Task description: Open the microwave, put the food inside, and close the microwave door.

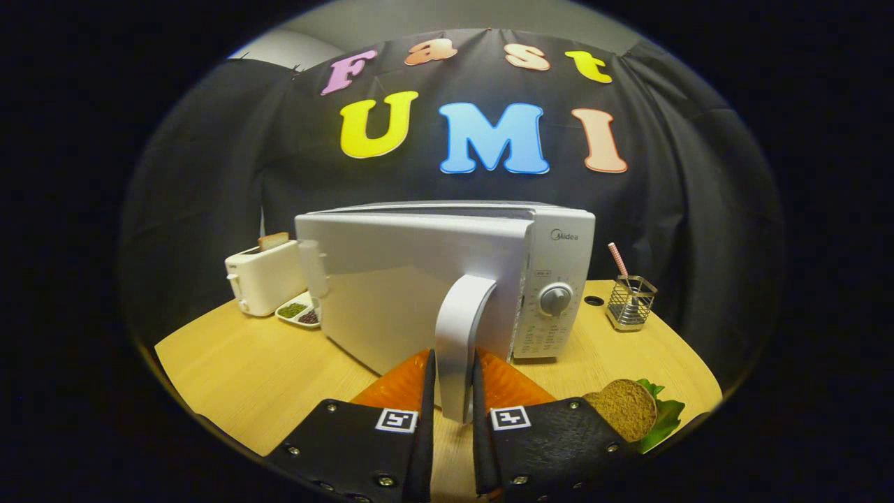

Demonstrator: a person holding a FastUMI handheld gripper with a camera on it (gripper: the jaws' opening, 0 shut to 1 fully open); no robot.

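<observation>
My gripper was pinched on the handle of the microwave, one finger pressed to each side of the handle's lower end, and the door stood swung partly out toward the camera. I judged the main risk to be slip: the grip sat low on a smooth curved handle, so a pull off the door's arc could have let the fingers slide off its end, or dragged the whole microwave across the table. The food, a sandwich with a leaf showing, lay on the table just right of the right finger, near enough to be knocked by a sideways sweep. Beyond, a toaster and a small dish stood left of the microwave, a wire holder to its right.
</observation>
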